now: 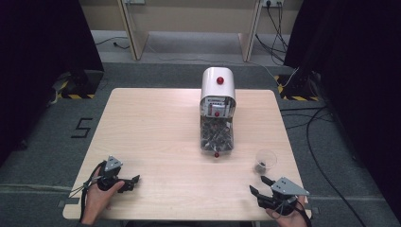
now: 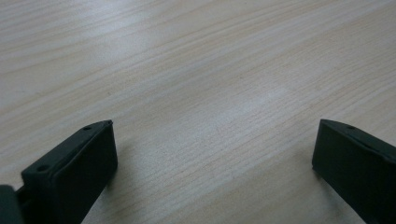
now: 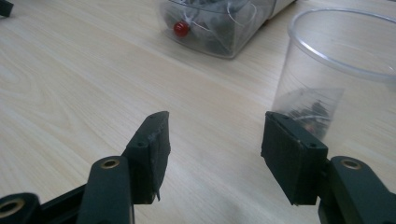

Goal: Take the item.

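Observation:
A white dispenser (image 1: 218,85) with a red knob on top stands at the table's middle back. Its clear front bin (image 1: 216,137) holds dark small pieces and carries a red knob (image 1: 216,154) low at the front. To the right stands a clear plastic cup (image 1: 265,160) with a few dark pieces in its bottom. My right gripper (image 1: 258,184) is open just in front of the cup, nothing between its jaws. In the right gripper view the cup (image 3: 336,70) rises close behind the right jaw, apart from the gripper (image 3: 217,126), and the bin (image 3: 215,23) lies farther off. My left gripper (image 1: 134,182) rests open at the front left; its jaws (image 2: 212,154) stand wide over bare wood.
The light wooden table (image 1: 156,132) has bare room across its left half and front middle. Its front edge is close under both hands. Cables (image 1: 312,127) trail over the floor to the right, and dark curtains flank the scene.

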### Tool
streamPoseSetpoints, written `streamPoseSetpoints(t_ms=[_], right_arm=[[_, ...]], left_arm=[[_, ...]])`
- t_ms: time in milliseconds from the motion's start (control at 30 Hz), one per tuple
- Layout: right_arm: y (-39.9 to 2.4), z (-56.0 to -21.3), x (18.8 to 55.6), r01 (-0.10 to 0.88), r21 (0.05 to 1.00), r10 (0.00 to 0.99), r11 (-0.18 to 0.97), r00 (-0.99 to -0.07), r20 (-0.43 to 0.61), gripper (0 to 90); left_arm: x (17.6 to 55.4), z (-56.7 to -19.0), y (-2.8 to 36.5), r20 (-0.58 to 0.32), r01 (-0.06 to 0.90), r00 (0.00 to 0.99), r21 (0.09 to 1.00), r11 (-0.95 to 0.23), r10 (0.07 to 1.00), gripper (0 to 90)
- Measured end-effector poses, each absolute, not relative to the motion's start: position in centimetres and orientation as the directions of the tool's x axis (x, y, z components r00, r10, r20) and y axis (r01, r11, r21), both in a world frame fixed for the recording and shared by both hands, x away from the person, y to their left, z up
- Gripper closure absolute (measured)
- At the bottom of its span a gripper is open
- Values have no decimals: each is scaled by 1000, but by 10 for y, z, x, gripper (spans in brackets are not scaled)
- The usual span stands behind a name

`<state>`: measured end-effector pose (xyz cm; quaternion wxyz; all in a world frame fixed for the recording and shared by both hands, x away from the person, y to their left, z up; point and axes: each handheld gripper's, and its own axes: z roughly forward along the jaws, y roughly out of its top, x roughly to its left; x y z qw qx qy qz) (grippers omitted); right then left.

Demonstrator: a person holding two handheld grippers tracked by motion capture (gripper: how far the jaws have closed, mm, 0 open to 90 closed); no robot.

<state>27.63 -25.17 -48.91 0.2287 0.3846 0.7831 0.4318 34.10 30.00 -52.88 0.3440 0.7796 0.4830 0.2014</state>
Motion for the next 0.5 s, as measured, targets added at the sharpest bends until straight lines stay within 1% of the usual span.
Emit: streamPoseSetpoints(t_ms=[333, 500], right_arm=[[-265, -494, 273, 430, 843, 824, 323, -566, -26, 402], [-272, -497, 271, 441, 841, 836, 313, -548, -24, 371]], left_arm=[[341, -529, 300, -18, 615, 452, 731, -297, 892, 0], [341, -529, 300, -18, 614, 452, 731, -297, 892, 0]])
